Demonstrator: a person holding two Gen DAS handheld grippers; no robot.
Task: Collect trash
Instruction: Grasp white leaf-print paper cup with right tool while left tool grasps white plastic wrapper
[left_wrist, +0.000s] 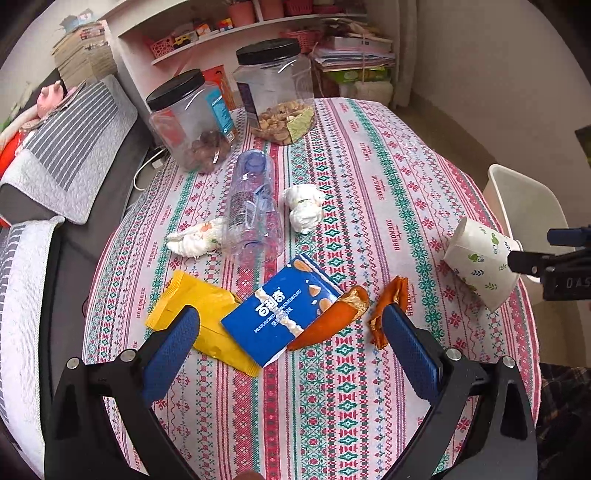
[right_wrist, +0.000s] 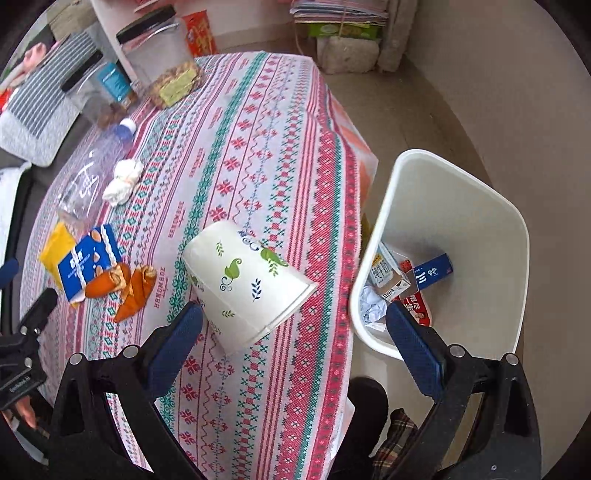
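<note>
Near the table edge, the open right gripper (right_wrist: 293, 317) could nudge the tipped paper cup (right_wrist: 245, 280) so it rolls off beside the bin (right_wrist: 461, 177).

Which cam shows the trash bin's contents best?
Right wrist: it looks down into the white bin, showing a milk carton, blue box and crumpled paper. Left wrist catches only the bin's rim, contents hidden.

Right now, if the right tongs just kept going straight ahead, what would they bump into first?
Most likely the paper cup, which lies on its side on the tablecloth between the open right tongs. Its rim sits nearest them. Depth is hard to judge, so they might pass just above it.
</note>
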